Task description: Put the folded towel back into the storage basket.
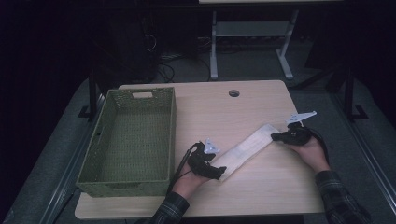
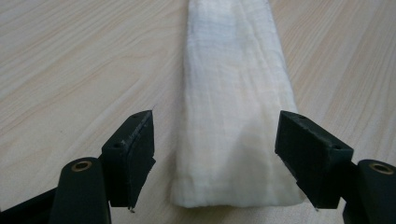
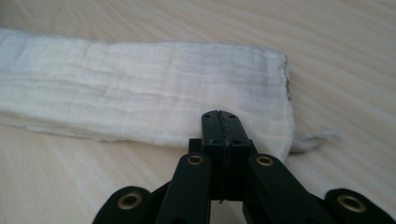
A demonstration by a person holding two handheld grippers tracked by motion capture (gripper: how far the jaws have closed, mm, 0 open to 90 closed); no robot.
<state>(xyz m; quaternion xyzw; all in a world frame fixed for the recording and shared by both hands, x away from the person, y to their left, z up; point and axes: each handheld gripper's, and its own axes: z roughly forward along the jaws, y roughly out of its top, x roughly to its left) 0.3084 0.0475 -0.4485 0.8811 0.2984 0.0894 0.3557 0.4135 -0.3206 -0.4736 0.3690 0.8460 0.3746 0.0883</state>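
- Setting: lab or test room, dim.
- Evidence: pale wood-grain laminate worktable (image 1: 261, 186); white metal-legged bench (image 1: 252, 35) behind; tangled black cables (image 1: 163, 65) on grey carpet floor (image 1: 247, 63).

I see two black grippers, the left gripper (image 1: 219, 171) and the right gripper (image 1: 275, 136). Each has two flat black jaws on arms with little brass rings. Each carries a grey three-cornered plate (image 1: 211, 147) on top. A black cable (image 1: 180, 165) trails from the left one. My sleeves (image 1: 170, 211) are dark plaid.
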